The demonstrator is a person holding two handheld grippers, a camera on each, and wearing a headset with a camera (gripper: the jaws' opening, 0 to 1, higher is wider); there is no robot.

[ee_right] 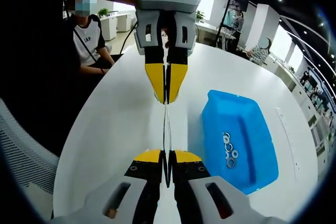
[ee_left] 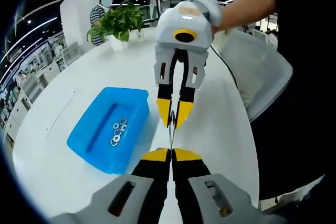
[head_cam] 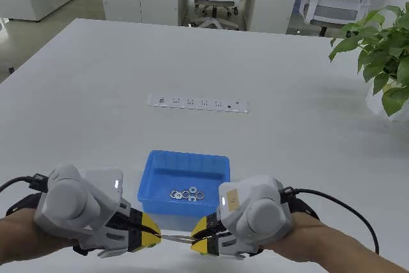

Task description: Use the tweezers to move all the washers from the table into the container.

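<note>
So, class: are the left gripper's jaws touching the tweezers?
Touching. The right gripper view shows the left gripper with its jaws shut on one end of the tweezers, with no gap between them.

1. No word, number or brand can be read in any of the three views.
2. A small tan sticker [head_cam: 231, 200] sits on the housing of the right gripper [head_cam: 199, 235]. Any print on it is too small to read.
3. The power strip [head_cam: 198, 103] on the tabletop [head_cam: 96, 81] has tiny dark marks beside its sockets, too blurred to read.
</note>
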